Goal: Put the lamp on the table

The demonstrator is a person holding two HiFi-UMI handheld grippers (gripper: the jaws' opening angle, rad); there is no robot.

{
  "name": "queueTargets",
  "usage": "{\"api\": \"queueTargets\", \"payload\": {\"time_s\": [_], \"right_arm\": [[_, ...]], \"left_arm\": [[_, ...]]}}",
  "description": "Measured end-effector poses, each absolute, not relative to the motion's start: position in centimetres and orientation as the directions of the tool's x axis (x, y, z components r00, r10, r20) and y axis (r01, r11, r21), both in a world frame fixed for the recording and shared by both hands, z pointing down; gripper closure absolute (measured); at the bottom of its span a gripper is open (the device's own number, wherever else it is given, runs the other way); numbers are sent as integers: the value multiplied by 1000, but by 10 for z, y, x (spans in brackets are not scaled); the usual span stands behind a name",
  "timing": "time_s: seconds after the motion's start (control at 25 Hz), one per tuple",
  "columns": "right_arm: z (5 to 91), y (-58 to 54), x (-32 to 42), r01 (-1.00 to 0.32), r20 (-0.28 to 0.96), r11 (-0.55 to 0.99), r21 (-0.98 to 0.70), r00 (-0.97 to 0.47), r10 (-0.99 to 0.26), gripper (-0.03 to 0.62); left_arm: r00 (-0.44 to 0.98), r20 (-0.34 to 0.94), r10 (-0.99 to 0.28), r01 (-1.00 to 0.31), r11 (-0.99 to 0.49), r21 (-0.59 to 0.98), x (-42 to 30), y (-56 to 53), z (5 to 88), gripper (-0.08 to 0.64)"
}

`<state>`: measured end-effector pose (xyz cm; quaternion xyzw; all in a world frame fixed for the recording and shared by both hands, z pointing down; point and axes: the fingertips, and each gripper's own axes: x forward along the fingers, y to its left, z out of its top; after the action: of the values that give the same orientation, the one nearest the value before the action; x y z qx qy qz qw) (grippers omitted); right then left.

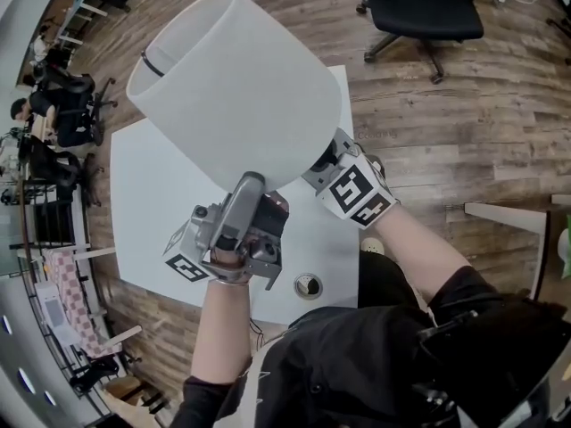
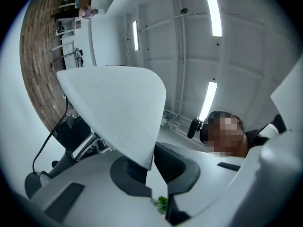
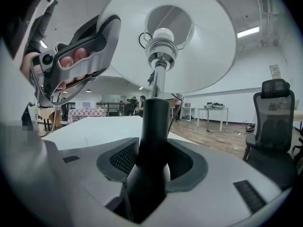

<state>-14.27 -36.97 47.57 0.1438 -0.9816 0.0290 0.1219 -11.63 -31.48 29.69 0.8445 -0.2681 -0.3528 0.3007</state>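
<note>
The lamp's big white shade (image 1: 236, 87) is tilted and held up over the white table (image 1: 152, 203). My left gripper (image 1: 248, 185) is shut on the shade's lower rim. In the left gripper view the thin shade edge (image 2: 118, 112) is pinched between that gripper's dark pads (image 2: 149, 167). My right gripper (image 1: 326, 163) sits under the shade, at its right side. In the right gripper view its jaws (image 3: 154, 160) are shut on the lamp's black stem (image 3: 154, 126). Above the stem I see the bulb (image 3: 162, 39) and the inside of the shade (image 3: 203, 46). The lamp's foot is hidden.
A round grommet (image 1: 308, 284) sits in the table near its front edge. A black office chair (image 1: 419, 7) stands on the wood floor beyond the table, and another chair (image 3: 274, 122) is at the right in the right gripper view. Desks and people are at the far left.
</note>
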Motion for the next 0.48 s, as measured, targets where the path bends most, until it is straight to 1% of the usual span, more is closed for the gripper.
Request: {"api": "queueTargets", "payload": {"time_s": [0.32, 0.48], "right_arm": [[476, -368, -139, -288, 215, 957, -36, -937, -274, 408], [478, -368, -137, -280, 216, 960, -12, -938, -271, 402]], "left_arm": [[640, -431, -635, -242, -700, 672, -107, -311, 300, 543], [667, -416, -618, -234, -704, 671, -101, -309, 303, 543]]}}
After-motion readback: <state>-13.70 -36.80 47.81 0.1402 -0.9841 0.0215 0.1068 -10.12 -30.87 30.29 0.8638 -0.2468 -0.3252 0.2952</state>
